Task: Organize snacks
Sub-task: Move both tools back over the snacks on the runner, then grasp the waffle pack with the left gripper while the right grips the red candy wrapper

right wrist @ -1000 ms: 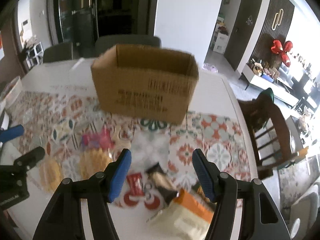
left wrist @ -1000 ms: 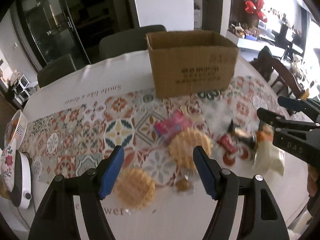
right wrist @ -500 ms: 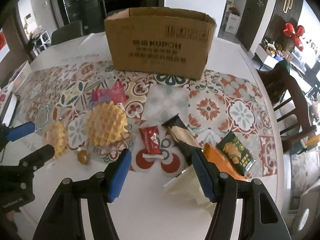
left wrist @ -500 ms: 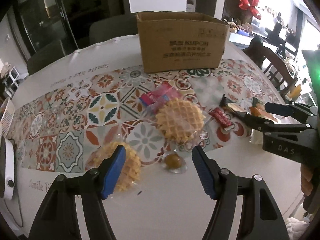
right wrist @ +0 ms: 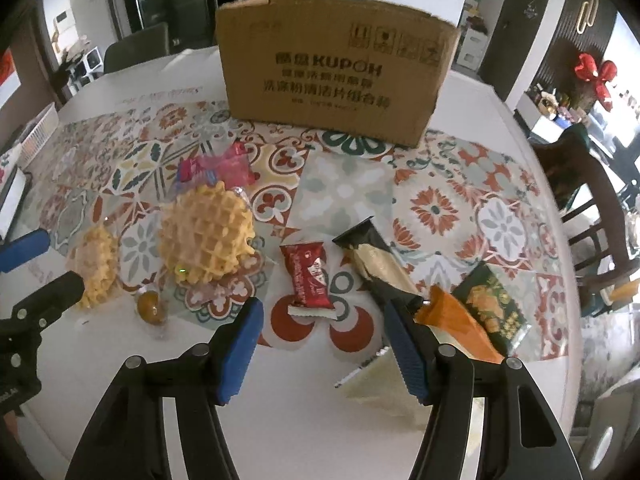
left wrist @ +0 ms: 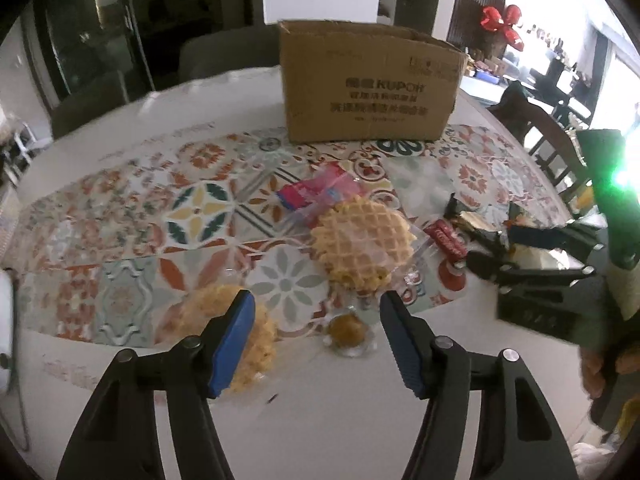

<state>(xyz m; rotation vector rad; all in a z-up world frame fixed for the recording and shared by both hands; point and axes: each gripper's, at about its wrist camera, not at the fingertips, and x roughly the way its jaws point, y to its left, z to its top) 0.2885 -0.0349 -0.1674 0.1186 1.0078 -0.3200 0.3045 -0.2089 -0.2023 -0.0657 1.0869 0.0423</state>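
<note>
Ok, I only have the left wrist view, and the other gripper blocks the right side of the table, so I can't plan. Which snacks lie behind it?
Observer: A flat dark green packet lies there, just right of a long orange packet.
Operator: Is that gripper holding anything?
Observer: No. The right gripper is open and empty, and the small red wrapped candy lies just ahead, between its fingers.
Operator: Anything else near it?
Observer: A pale cream packet lies at its right finger, partly hidden behind it.
</note>
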